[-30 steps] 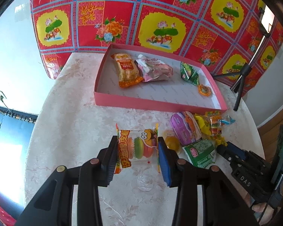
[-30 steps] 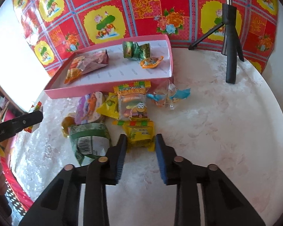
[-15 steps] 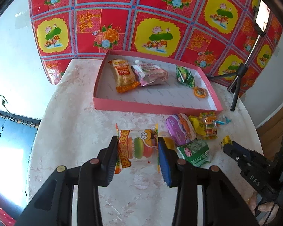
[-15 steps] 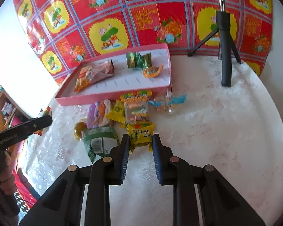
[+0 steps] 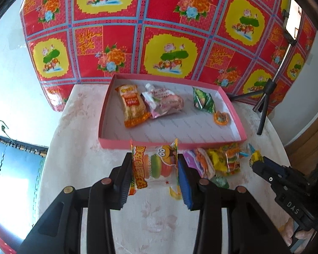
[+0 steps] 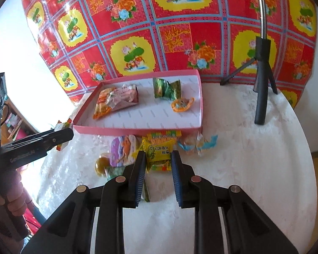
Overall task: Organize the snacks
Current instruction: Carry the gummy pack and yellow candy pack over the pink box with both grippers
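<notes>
Left wrist shows our left tongs (image 5: 154, 170) pinching a burger gummy packet (image 5: 153, 167) reading "GUM"; our right tongs (image 6: 158, 165) pinch a yellow candy packet (image 6: 159, 158)

Right hand-held gripper (image 5: 257, 165), body marked "DAS". Burger packet (image 5: 154, 167) reads "BURGER GUM" in part, beside blurred Chinese characters. Yellow packet (image 6: 159, 158) carries Chinese text, illegible. Left hand-held gripper (image 6: 64, 134), lettering blurred.

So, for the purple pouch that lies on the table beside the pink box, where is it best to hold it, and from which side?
Probably from above, across the narrow width of the purple pouch: it lies flat, long axis toward the pink box. Other snacks crowd both its sides, so the fingers have little room there.
</notes>
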{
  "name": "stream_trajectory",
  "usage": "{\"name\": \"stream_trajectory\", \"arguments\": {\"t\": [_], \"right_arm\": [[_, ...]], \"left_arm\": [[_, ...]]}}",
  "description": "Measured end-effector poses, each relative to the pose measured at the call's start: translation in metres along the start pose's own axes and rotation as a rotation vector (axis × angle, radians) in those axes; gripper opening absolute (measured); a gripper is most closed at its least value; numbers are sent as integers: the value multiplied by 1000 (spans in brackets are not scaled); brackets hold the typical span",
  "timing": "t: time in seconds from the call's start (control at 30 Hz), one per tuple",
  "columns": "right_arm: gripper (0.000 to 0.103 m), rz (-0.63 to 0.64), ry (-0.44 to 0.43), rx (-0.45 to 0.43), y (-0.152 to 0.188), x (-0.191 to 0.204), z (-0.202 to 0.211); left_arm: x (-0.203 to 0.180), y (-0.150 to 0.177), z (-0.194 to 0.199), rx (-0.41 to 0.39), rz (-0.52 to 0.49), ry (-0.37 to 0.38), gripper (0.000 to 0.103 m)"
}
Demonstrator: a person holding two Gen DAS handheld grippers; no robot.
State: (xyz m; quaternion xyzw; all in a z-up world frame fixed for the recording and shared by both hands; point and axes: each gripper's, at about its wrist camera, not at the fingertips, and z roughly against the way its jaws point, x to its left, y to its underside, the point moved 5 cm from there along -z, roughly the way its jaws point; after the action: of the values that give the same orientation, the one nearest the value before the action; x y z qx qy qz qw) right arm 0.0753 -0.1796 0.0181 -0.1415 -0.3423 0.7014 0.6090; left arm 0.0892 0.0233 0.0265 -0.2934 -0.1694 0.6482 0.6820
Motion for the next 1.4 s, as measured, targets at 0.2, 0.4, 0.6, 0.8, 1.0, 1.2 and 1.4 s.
{"name": "stream_trajectory", "arguments": {"t": [0.2,0.4,0.6,0.8,1.0,1.2,1.4], "right_arm": [[25,7,-5,-1,-15,1,-8],[25,10,-5,-9,-31,0,-18],[25,15,-2,-14,-50,-2,-32],[25,19,4,-7,-65,-6,-50],[25,15,5,2,-75,-11,-67],[25,10,10,13,-84,-19,-81],[25,0,9,25,-88,-28,-94]], "left_arm": [[-2,-19,-7,-13,-20,-9,42],[-6,-39,-18,-26,-39,-9,42],[-7,-59,-35,-32,-50,-10,42],[-3,-75,-54,-29,-48,-17,42],[5,-90,-78,-19,-38,-33,42],[9,-99,-97,-10,-33,-41,42],[7,-106,-114,-3,-41,-42,42]]}}
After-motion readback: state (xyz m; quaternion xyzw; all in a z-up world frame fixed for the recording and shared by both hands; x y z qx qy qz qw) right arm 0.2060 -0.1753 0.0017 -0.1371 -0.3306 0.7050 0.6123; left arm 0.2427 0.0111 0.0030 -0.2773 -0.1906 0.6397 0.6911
